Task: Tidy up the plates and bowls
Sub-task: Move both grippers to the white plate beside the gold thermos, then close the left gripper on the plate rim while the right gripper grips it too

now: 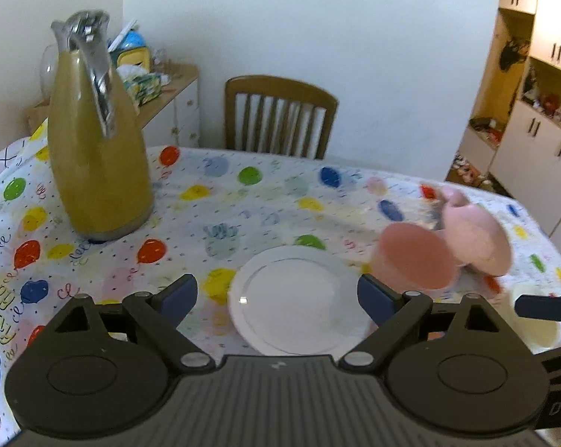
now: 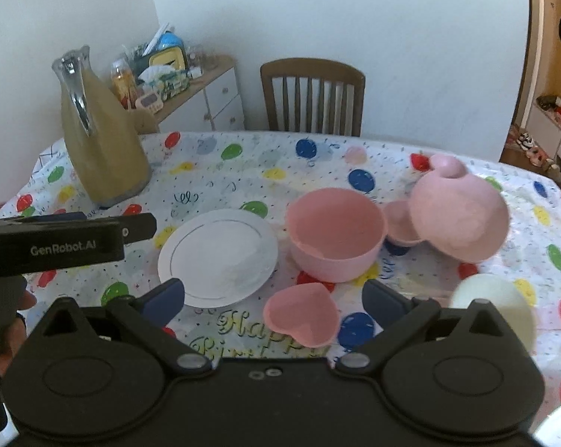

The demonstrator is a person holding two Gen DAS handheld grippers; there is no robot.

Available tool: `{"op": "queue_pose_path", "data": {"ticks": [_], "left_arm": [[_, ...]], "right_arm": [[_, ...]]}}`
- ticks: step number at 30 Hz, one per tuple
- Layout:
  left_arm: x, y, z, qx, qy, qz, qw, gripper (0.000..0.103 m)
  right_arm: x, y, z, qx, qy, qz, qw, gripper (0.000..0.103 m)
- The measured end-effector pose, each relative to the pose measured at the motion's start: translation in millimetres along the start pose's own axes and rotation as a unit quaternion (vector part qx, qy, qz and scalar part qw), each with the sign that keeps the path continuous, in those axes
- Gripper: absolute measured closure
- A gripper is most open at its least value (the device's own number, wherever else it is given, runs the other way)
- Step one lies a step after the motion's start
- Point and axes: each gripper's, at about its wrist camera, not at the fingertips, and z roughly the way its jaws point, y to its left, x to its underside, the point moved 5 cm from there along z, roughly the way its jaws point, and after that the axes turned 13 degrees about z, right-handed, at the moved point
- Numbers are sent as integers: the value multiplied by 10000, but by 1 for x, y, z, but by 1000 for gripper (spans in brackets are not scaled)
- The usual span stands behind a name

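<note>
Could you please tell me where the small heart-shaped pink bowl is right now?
In the right wrist view, the heart-shaped pink bowl sits low centre, in front of the large pink bowl and right of the white plate.

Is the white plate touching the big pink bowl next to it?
Apart. The right wrist view shows a strip of balloon tablecloth between the white plate and the big pink bowl.
</note>
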Motion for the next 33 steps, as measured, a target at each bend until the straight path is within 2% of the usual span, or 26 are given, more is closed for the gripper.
{"op": "queue_pose_path", "data": {"ticks": [8,14,17,22,24,27,28,30,33], "left_arm": [[7,25,44,-108,206,-191,9995,9],[15,34,68,-34,351,-276,9990,10],[19,35,77,-2,426,-242,9988,11],[23,44,95,70,584,-464,9972,22],[24,48,102,176,656,-625,9957,36],[24,51,110,363,747,-797,9934,42],[23,52,113,384,766,-840,9928,43],[23,53,119,493,816,-940,9910,55],[24,56,130,576,970,-1066,9879,66]], "right_arm": [[-6,6,51,-67,347,241,9991,14],[-9,3,86,-180,748,559,9955,27],[-11,1,100,-211,888,704,9933,29],[-13,-2,119,-213,1073,893,9900,41],[-12,-3,125,-231,1151,1000,9880,47],[-10,-5,131,-270,1298,1081,9853,60],[-10,-6,133,-269,1334,1113,9844,62],[-10,-9,136,-284,1397,1220,9822,64],[-10,-14,141,-268,1453,1362,9796,68]]}}
